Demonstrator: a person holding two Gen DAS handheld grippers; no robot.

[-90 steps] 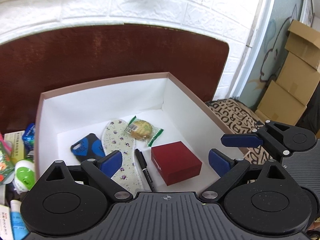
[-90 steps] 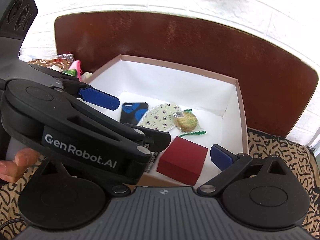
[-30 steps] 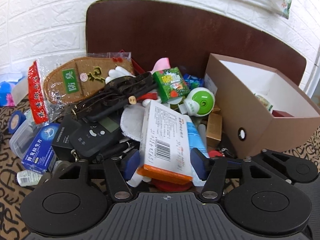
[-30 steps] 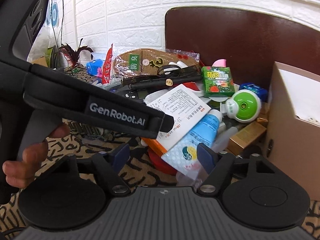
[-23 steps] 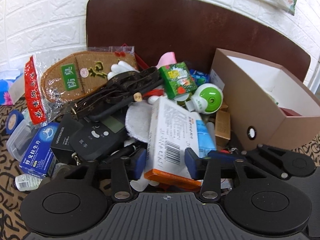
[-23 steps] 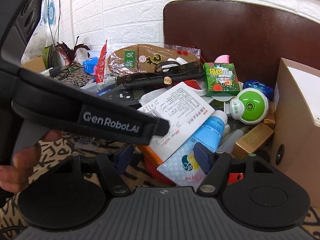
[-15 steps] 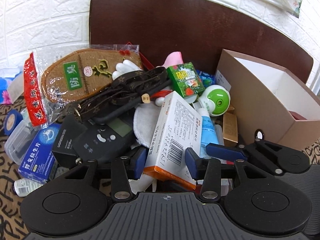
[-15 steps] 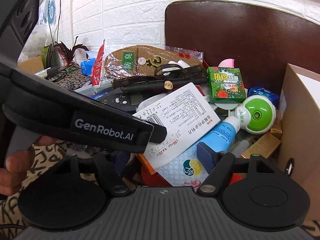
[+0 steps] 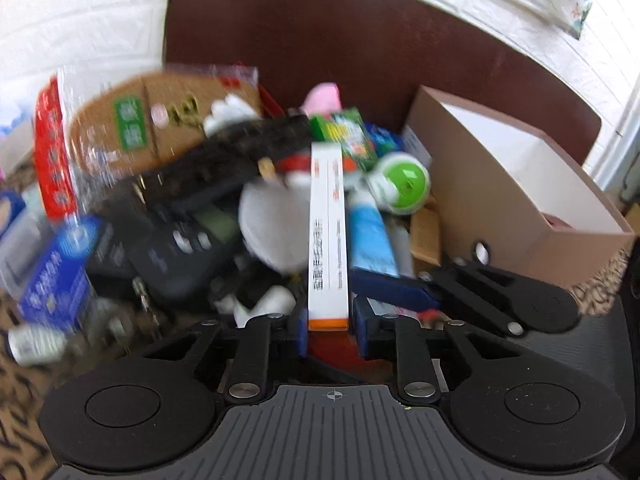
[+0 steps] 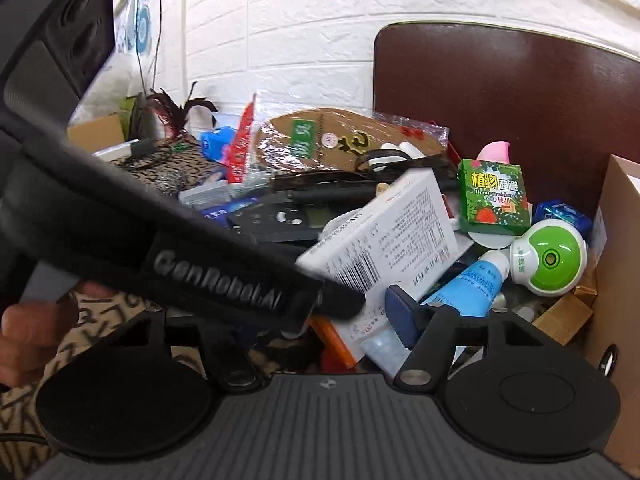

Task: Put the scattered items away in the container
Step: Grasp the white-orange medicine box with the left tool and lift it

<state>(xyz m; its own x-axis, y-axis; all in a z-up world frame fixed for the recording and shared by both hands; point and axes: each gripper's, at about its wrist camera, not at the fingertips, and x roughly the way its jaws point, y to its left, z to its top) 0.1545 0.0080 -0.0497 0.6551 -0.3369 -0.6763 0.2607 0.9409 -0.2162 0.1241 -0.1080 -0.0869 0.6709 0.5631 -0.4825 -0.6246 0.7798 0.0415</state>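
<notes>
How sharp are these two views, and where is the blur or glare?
Left wrist view: heavy motion blur over the pile, though the white box in the left gripper reads fairly sharp. Right wrist view: mostly sharp, green box text legible; near arm blurred, corners bowed.

A white brick-pattern wall stands behind a dark brown rounded board, daylight entering at right.

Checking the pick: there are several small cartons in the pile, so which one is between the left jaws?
The white medicine box with the orange end, turned on edge; the green box and blue box lie untouched.
</notes>
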